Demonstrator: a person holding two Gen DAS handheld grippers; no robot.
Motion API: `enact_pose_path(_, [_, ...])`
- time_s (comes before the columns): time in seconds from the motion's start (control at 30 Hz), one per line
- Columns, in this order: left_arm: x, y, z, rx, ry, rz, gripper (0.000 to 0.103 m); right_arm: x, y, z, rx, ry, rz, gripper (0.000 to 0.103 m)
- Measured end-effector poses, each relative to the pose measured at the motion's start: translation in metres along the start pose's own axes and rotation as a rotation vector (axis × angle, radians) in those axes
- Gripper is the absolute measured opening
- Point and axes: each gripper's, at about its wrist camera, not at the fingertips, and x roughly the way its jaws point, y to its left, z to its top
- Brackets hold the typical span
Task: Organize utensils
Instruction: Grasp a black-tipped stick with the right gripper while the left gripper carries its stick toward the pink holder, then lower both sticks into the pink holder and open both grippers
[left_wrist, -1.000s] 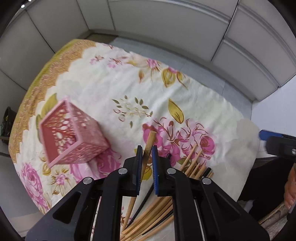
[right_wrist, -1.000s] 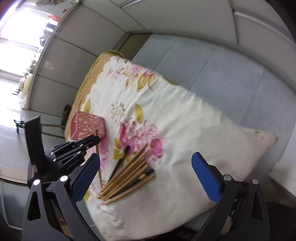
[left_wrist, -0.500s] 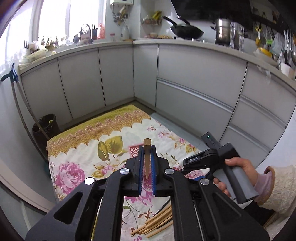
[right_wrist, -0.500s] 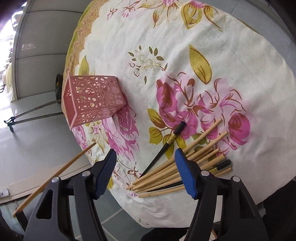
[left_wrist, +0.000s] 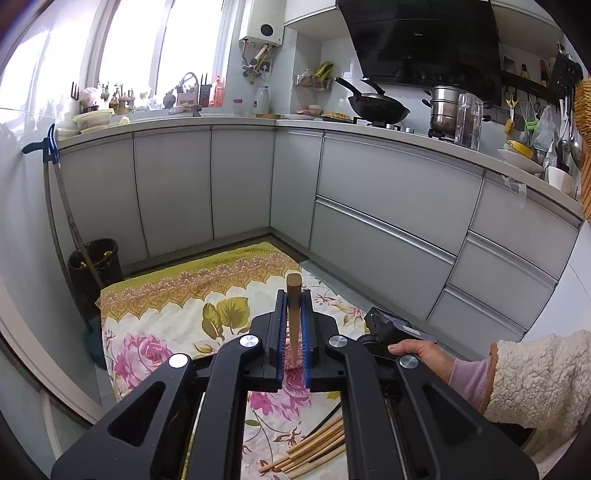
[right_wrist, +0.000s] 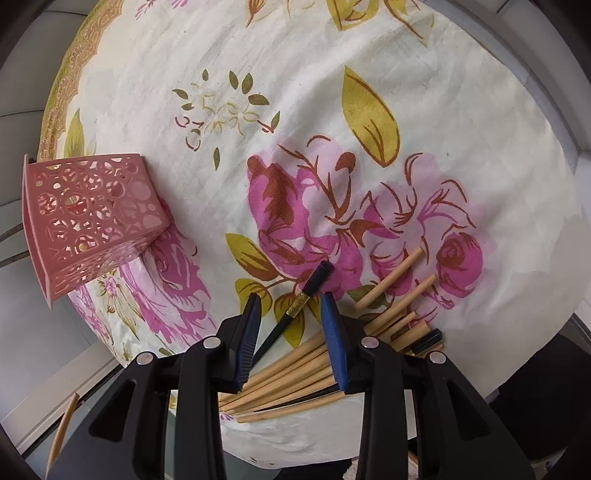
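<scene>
Floral cloth (right_wrist: 424, 122) under me; left gripper (left_wrist: 294, 332) clamps one wooden chopstick (left_wrist: 294, 314). Right gripper (right_wrist: 291, 332), half-open and empty, straddles black chopstick (right_wrist: 306, 295). Pink holder (right_wrist: 88, 221) at 9 o'clock. Light, stiff, slippery: I'd pinch mid-shaft.

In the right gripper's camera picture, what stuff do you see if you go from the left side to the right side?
Tip of a held wooden chopstick → pink basket → black chopstick with a gold band, between the open jaws of the right gripper → ends of the wooden chopstick pile.
</scene>
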Motion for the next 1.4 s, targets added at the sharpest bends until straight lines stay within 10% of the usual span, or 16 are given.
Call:
enact_pose_path(0.33, [-0.009, 0.007, -0.003, -0.021, -0.018, 0.000, 0.006, 0.008, 0.039, -0.009, -0.065, -0.113, -0.156, 0.015])
enact_pose_path(0.87, [-0.011, 0.003, 0.003, -0.058, -0.027, 0.037, 0.006, -0.078, 0.017, -0.090, -0.338, -0.435, 0.256, 0.008])
enact_pose_path(1.4, [-0.018, -0.011, 0.016, -0.118, -0.077, 0.062, 0.006, -0.188, -0.007, -0.169, -0.565, -0.796, 0.243, 0.007])
